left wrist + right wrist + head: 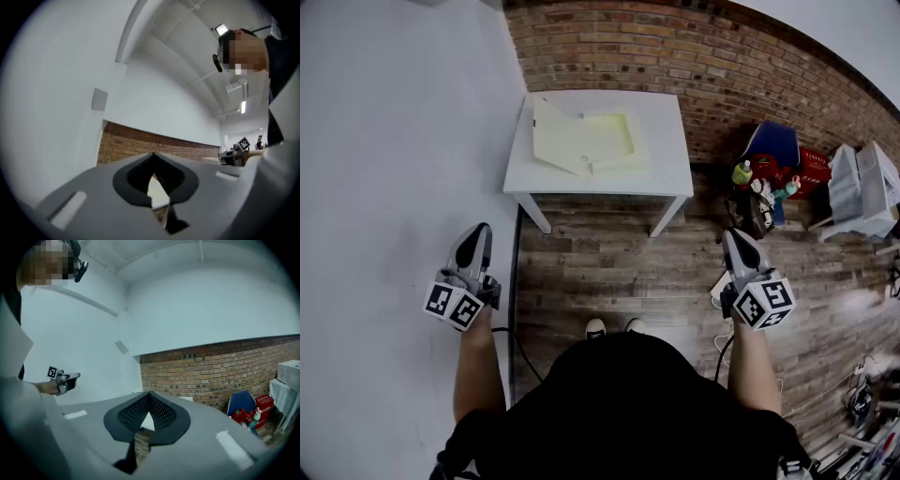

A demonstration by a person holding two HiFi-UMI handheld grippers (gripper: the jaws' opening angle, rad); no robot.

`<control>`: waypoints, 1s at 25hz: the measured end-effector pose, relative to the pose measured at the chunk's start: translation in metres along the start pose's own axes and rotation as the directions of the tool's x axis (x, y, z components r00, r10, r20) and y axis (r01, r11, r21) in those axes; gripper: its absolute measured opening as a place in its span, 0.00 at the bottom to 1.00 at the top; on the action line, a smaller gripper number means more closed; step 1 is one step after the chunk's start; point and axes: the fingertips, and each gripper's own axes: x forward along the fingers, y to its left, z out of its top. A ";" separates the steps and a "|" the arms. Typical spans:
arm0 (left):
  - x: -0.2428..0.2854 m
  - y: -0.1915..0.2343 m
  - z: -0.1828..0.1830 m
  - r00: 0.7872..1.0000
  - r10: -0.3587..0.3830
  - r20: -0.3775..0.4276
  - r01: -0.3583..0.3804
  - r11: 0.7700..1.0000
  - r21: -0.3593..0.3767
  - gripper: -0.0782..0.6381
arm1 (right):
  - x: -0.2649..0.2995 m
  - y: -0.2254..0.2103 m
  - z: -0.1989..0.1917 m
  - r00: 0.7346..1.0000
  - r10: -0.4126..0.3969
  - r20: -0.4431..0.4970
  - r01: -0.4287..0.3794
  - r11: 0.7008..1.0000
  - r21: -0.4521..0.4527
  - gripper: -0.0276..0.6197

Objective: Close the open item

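A flat pale-yellow box (586, 141) lies open on a small white table (670, 169) against the brick wall, its lid folded out to the left. Both grippers are held well short of the table, level, over the floor. My left gripper (474, 232) is at the left beside the white wall, its jaws shut with nothing in them (153, 154). My right gripper (735, 236) is at the right, also shut and empty (149, 392). A sliver of the table shows through each pair of jaws.
A white wall (394, 141) runs along the left and a brick wall (750, 66) stands behind the table. Bags and bottles (769, 178) and white bins (862, 187) sit at the right. Cables (525, 356) lie on the wood floor by the person's shoes (609, 328).
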 end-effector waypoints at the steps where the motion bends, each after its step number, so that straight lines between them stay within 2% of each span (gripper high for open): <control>1: 0.002 -0.006 0.000 1.000 0.000 0.001 0.000 1.000 0.002 0.11 | -0.005 -0.005 -0.003 1.000 0.000 -0.005 0.000 1.000 0.001 0.05; 6: 0.010 -0.038 0.010 1.000 -0.003 0.018 0.003 1.000 0.016 0.11 | -0.036 -0.044 -0.013 0.999 -0.027 -0.022 0.028 0.999 0.022 0.05; 9: 0.013 -0.054 0.011 1.000 -0.003 0.012 0.003 1.000 0.015 0.11 | -0.044 -0.057 -0.008 1.000 -0.017 -0.004 0.017 1.000 0.022 0.05; 13: 0.020 -0.066 0.003 1.000 0.020 -0.008 -0.020 1.000 -0.005 0.11 | -0.044 -0.069 -0.009 0.999 0.034 0.031 -0.038 0.990 0.134 0.05; 15: 0.023 -0.073 0.001 0.999 0.033 -0.015 -0.033 0.999 -0.007 0.11 | -0.046 -0.080 -0.014 0.999 0.045 0.030 -0.048 0.988 0.149 0.05; 20: 0.028 -0.101 -0.014 0.998 0.052 -0.022 -0.052 0.998 -0.018 0.11 | -0.059 -0.118 -0.042 0.999 0.039 -0.020 -0.035 0.985 0.169 0.05; 25: 0.022 -0.110 -0.028 0.996 0.083 -0.027 -0.084 0.996 -0.029 0.11 | -0.057 -0.125 -0.062 0.995 0.082 -0.056 -0.071 0.981 0.180 0.05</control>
